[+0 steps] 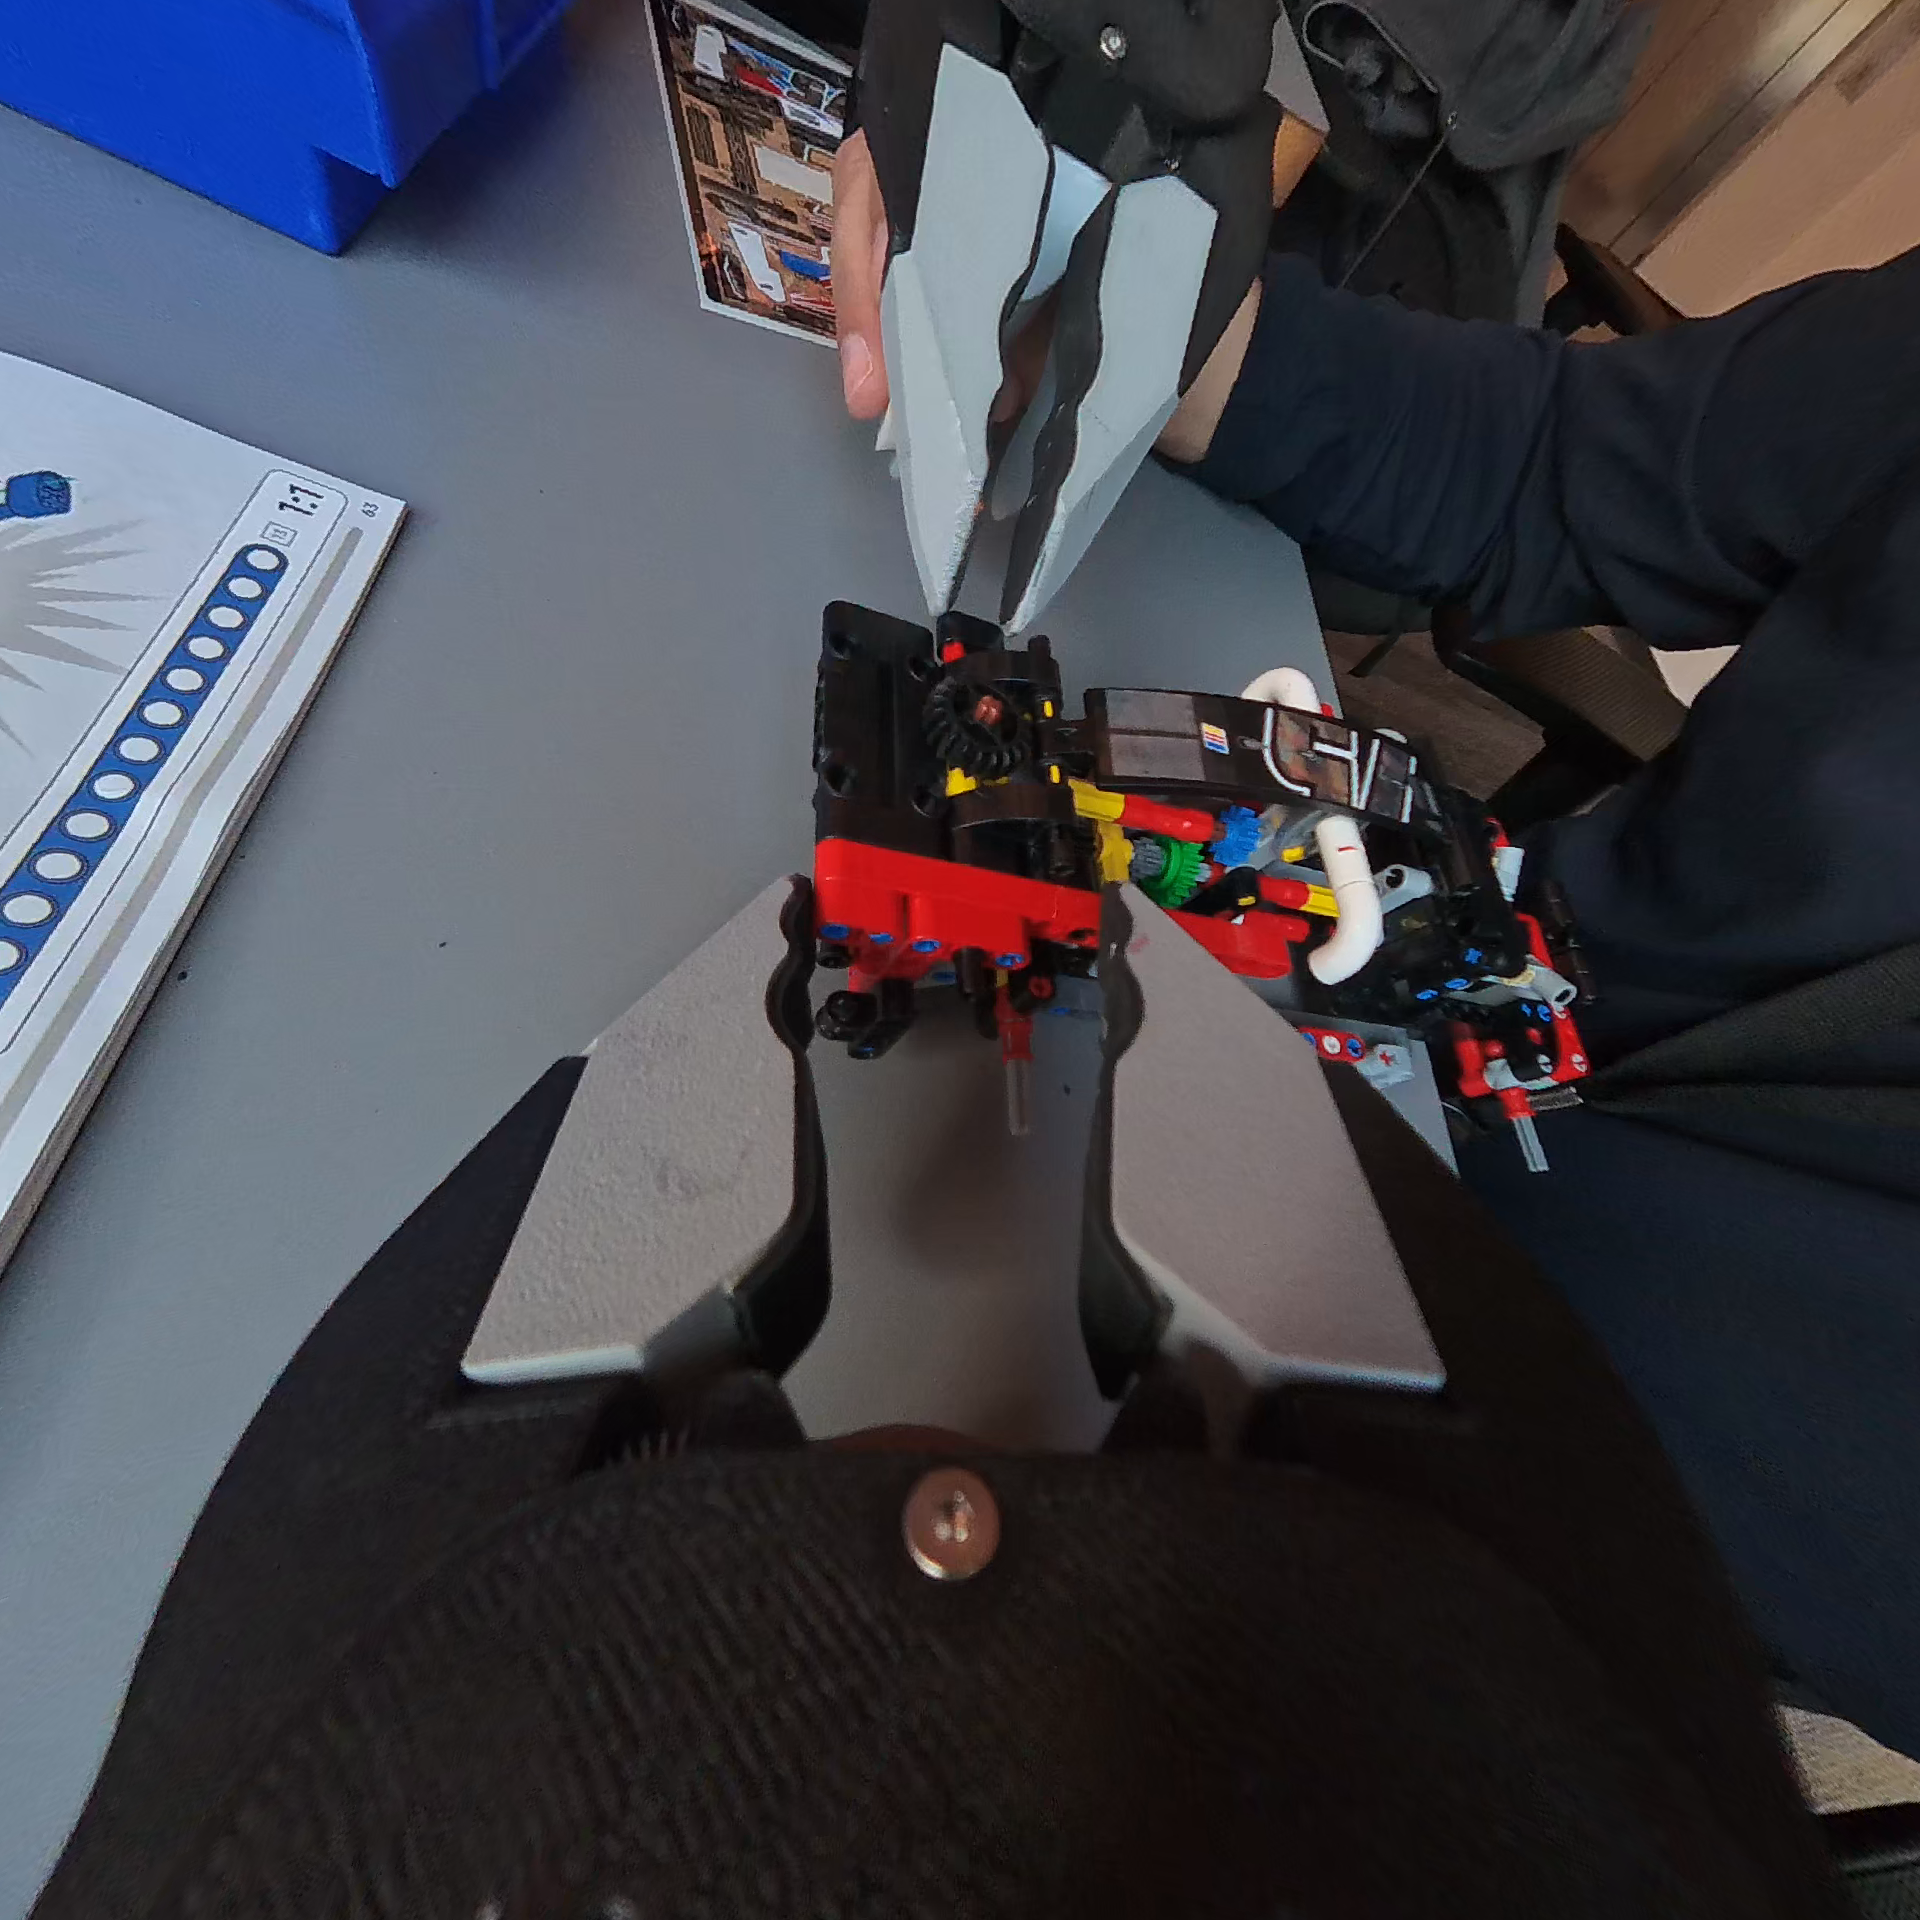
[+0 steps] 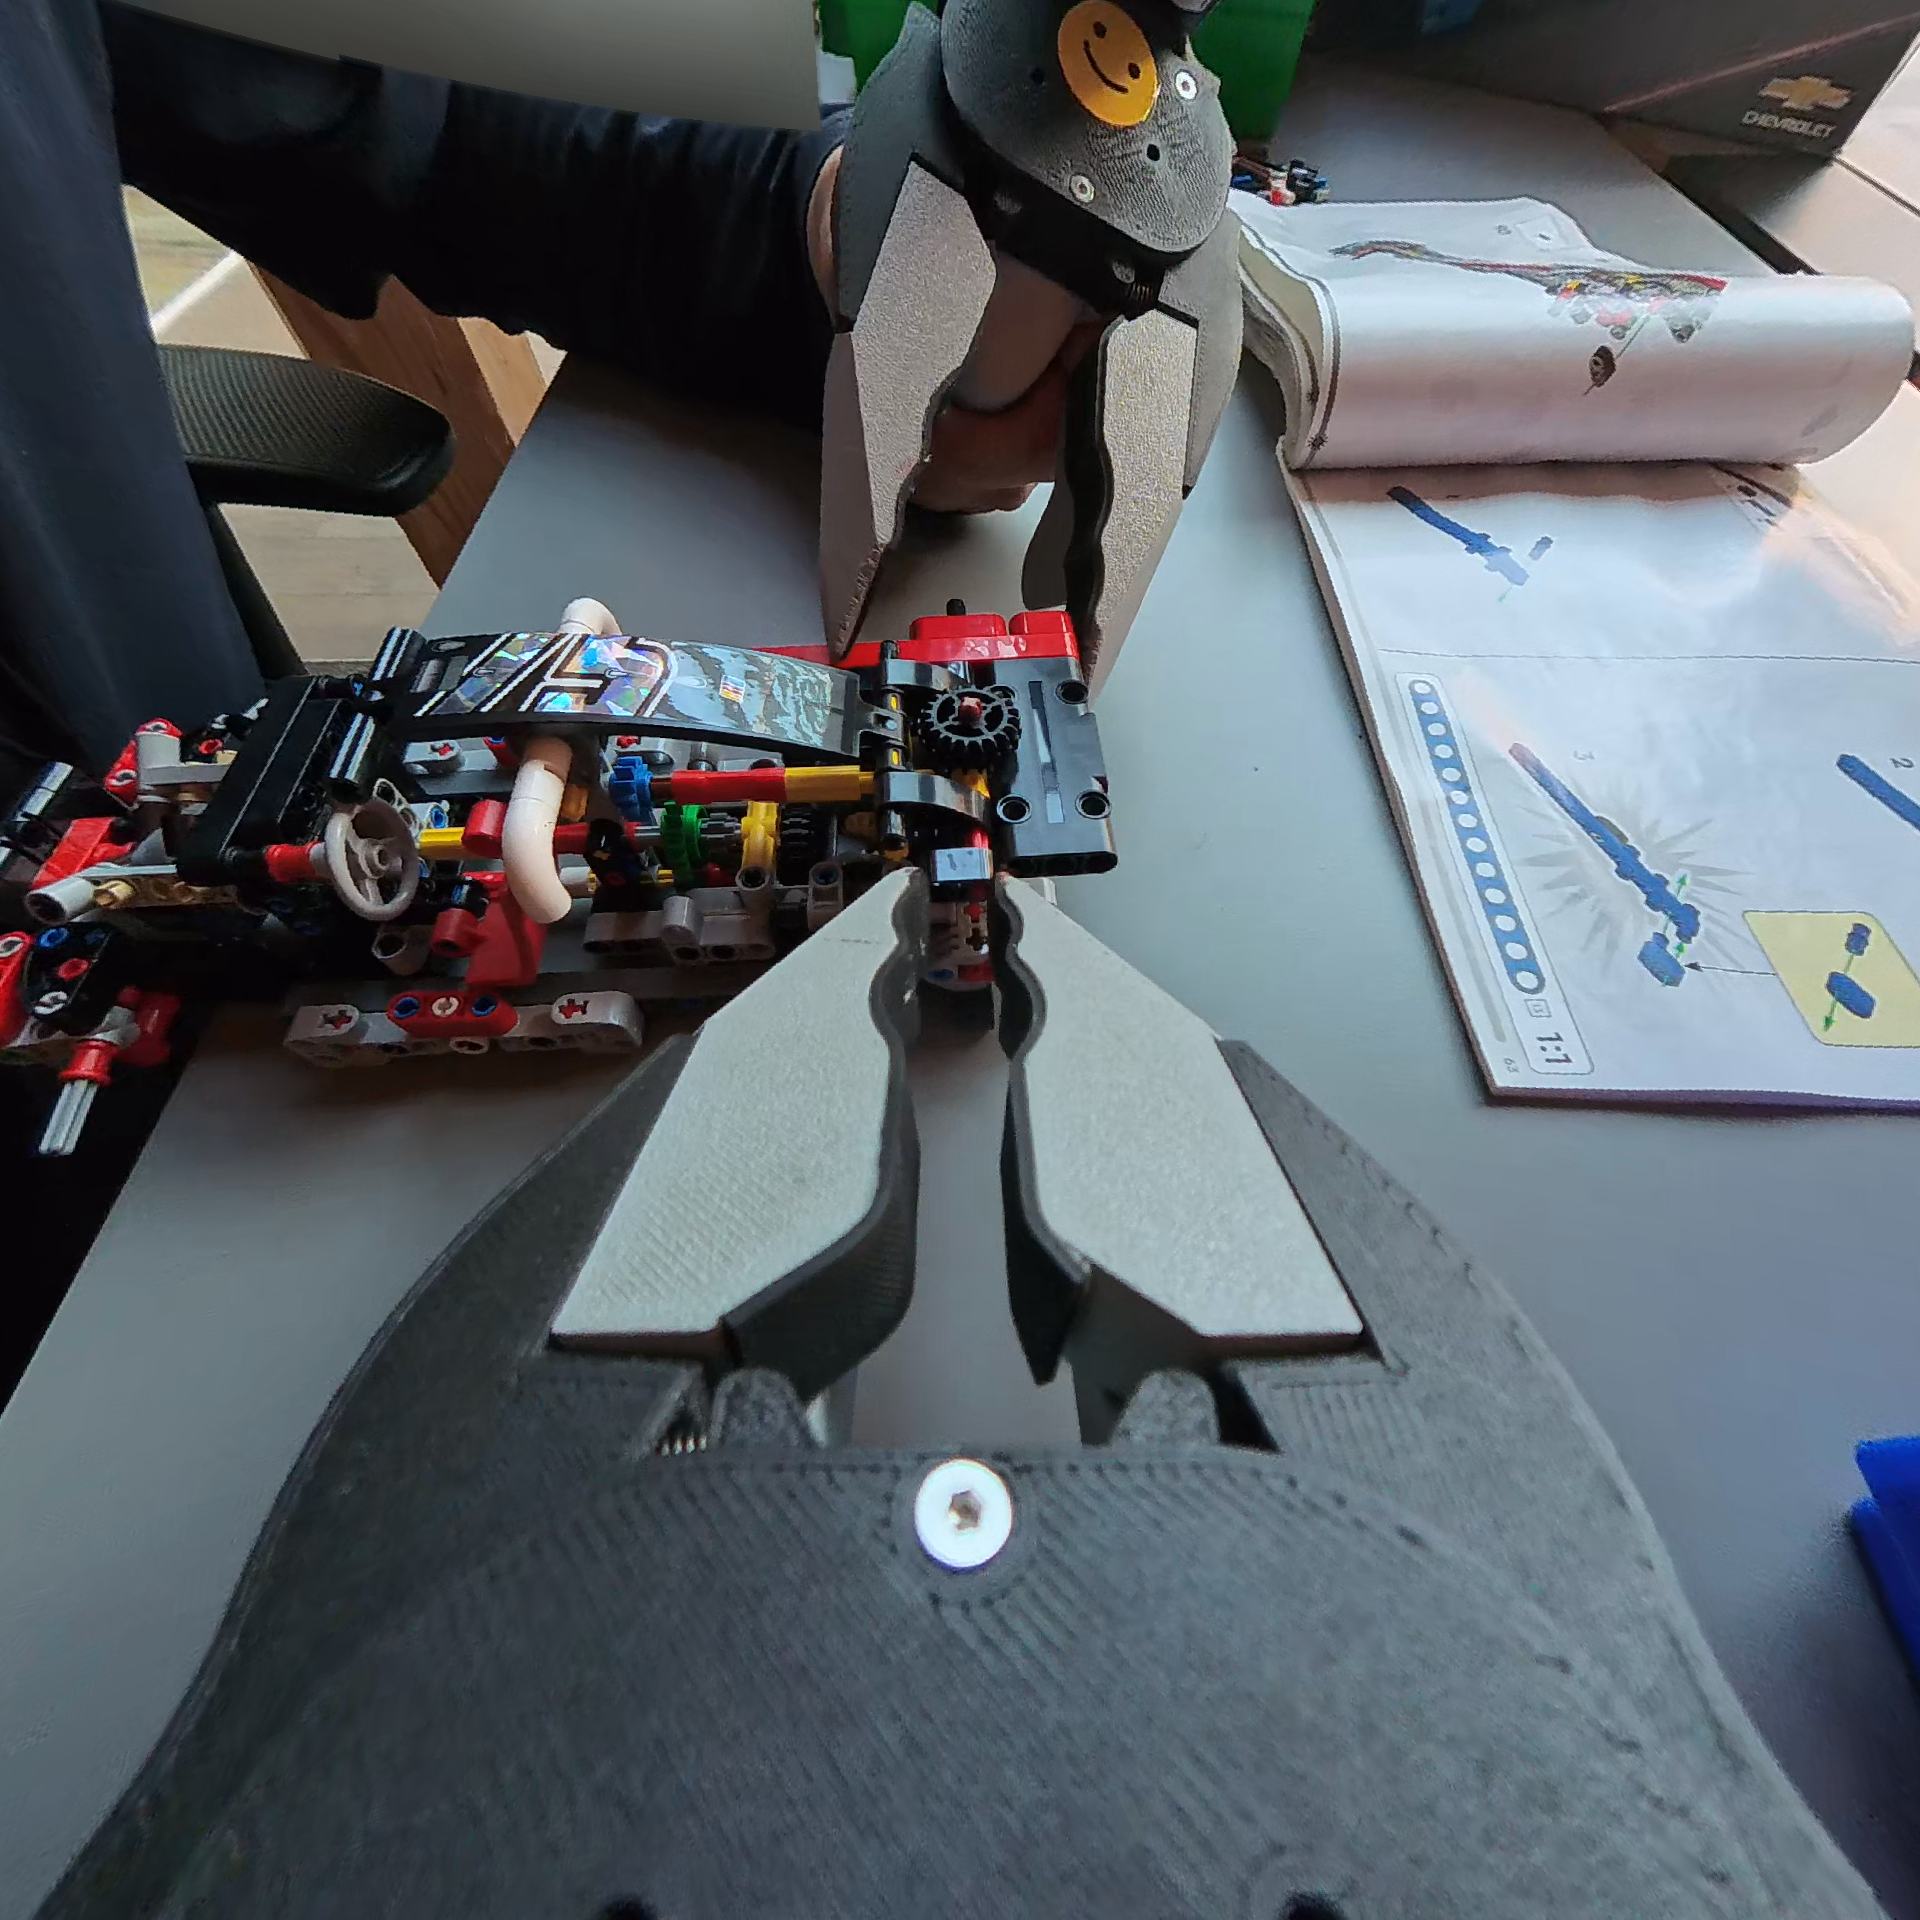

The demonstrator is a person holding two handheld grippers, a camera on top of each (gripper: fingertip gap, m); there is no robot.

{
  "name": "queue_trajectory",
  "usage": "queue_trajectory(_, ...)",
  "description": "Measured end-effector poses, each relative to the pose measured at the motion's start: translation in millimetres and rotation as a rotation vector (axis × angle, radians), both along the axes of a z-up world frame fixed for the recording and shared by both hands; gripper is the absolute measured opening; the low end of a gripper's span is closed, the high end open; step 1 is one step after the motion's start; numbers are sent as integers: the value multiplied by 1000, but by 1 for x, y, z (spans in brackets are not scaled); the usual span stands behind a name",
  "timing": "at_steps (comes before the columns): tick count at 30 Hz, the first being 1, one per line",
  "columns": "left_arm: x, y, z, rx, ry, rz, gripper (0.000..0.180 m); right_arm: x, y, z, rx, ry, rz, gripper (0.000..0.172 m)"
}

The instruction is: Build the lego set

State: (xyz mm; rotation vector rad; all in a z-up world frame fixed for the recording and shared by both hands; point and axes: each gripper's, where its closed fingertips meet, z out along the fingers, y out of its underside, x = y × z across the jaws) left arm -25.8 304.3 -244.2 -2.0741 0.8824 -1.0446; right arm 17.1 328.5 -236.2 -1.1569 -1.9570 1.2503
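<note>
A red, black and grey brick-built vehicle model (image 1: 1039, 810) lies on the grey table (image 1: 520, 520). It also shows in the right wrist view (image 2: 727, 727). My left gripper (image 1: 951, 925) straddles the model's red end block (image 1: 935, 894), with both pads against its sides. The right wrist view shows the left gripper (image 2: 961, 634) from the far side. My right gripper (image 2: 954, 904) is nearly closed on a small black and red piece (image 2: 961, 868) at the model's near side. The left wrist view shows the right gripper (image 1: 977, 618) pinching that piece (image 1: 966, 631).
An open instruction booklet (image 1: 156, 727) (image 2: 1610, 779) lies beside the model. A blue bin (image 1: 260, 104), a sticker sheet (image 1: 758, 177) and a dark box (image 2: 1714, 73) are farther off. The model's other end overhangs the table edge near a chair (image 2: 301, 426). A dark sleeve (image 1: 1507, 468) reaches in.
</note>
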Motion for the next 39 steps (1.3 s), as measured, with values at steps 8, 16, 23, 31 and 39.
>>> queue_trajectory(8,4,0,-2,-6,4,0,52,1,-2,-2,15,-4,16,5)
queue_trajectory(16,7,1,-2,-6,-5,-5,51,0,0,-6,45,-19,5,2)
queue_trajectory(23,12,0,-3,-29,-27,-41,50,0,-1,-6,37,-23,14,1)
queue_trajectory(31,13,0,-4,-60,-45,-64,48,0,-1,-6,37,-23,13,1)
queue_trajectory(39,16,0,-4,-88,-57,-83,46,-1,-1,-6,27,-30,11,1)
